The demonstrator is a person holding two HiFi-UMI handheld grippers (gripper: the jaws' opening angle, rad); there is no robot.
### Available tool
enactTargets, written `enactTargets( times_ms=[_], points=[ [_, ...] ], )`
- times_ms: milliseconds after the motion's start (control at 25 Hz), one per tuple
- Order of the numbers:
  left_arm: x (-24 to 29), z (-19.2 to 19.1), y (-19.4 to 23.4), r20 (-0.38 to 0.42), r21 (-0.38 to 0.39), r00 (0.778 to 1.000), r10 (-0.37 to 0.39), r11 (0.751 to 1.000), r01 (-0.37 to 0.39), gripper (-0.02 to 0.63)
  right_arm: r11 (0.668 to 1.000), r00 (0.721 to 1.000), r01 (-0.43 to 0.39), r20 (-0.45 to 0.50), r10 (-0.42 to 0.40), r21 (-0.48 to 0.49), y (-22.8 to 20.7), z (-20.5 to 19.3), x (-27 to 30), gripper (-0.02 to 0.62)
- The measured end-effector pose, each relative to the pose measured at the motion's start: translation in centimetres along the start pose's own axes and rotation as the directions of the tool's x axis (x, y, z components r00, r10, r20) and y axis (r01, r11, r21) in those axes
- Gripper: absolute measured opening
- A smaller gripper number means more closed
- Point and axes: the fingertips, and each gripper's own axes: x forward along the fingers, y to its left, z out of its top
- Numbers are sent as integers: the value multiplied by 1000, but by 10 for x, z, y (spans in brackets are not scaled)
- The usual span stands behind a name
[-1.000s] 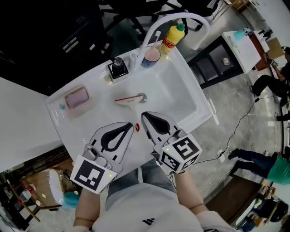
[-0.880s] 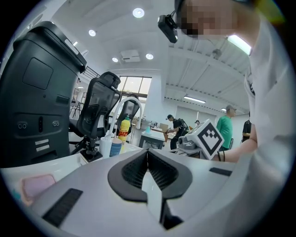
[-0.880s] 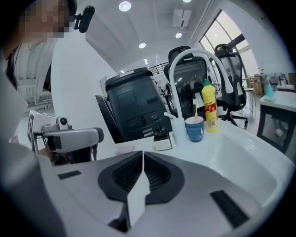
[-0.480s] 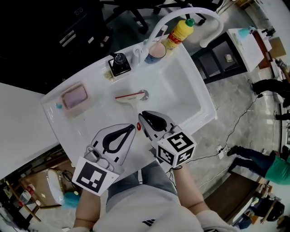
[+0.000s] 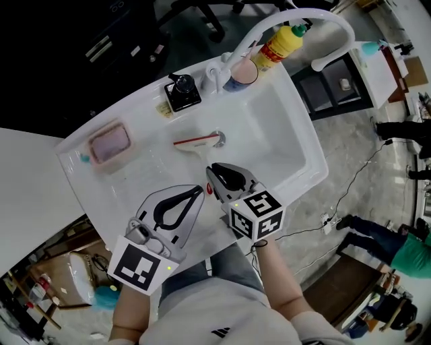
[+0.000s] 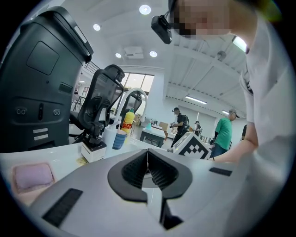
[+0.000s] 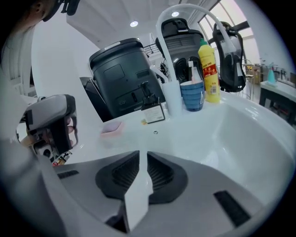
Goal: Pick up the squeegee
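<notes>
The squeegee, white with a red blade strip, lies flat on the white sink top beside the basin. My right gripper hangs just short of it, tips aimed at it. Its jaws have just been opening and now stand slightly apart with nothing between them. My left gripper hovers to the left and nearer me, shut and empty, its tips meeting. Neither gripper view shows the squeegee.
A pink sponge in a dish sits at the left end of the sink top. At the back stand a black-topped dispenser, a blue cup, a yellow bottle and the arched white faucet. The basin drops away on the right.
My right gripper has dropped and tipped down toward the squeegee, and its jaws have parted. The left gripper has sunk a little.
</notes>
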Motion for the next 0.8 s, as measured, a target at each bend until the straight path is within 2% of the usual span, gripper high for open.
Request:
enactTargets(
  times_ms=[440, 800],
  points=[
    [2, -10, 11, -10, 5, 1000, -9, 1000, 9, 14, 998, 993, 49, -107, -45, 35, -21, -24, 35, 63],
    [7, -20, 15, -24, -16, 1000, -20, 1000, 19, 14, 994, 976, 94, -203, -81, 53, -38, -47, 56, 74]
  ],
)
